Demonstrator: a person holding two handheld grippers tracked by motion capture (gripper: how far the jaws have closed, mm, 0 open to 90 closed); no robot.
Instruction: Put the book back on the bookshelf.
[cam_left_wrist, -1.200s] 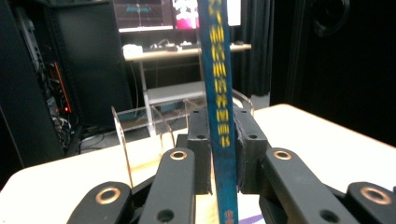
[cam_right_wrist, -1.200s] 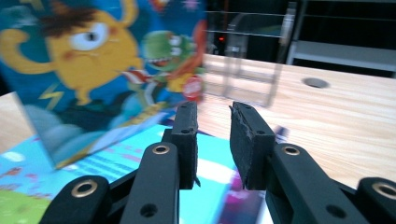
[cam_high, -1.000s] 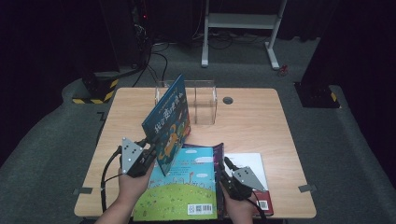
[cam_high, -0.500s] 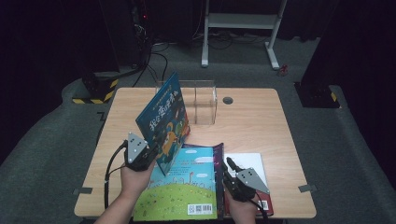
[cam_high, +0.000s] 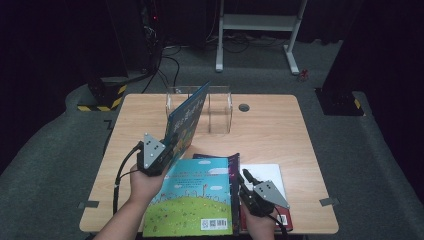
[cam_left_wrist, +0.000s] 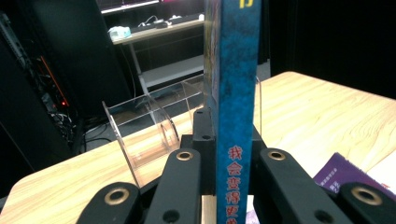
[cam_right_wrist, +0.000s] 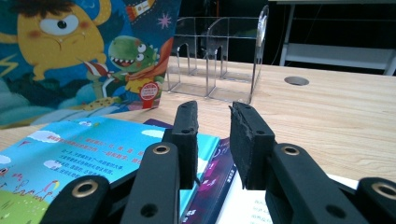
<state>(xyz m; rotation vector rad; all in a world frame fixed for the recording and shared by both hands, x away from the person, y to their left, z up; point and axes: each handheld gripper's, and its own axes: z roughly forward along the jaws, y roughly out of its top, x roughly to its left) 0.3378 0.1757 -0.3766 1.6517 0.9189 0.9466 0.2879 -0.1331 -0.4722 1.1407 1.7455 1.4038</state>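
Left gripper (cam_high: 167, 150) jaws clamp upright blue book (cam_high: 186, 120)

Free: we saw bare light wooden tabletop (cam_high: 270, 125) right of the clear acrylic divider rack (cam_high: 220, 107) | Blocked: upright blue picture book (cam_high: 184, 122) stood before the rack's left slots | Near edge: flat picture books (cam_high: 192, 200) covered it

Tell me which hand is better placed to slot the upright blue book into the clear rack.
Left. Its tool is already clamped on the blue book, held upright just in front of the clear rack. The right tool sits farther back by the flat books, gripping nothing.
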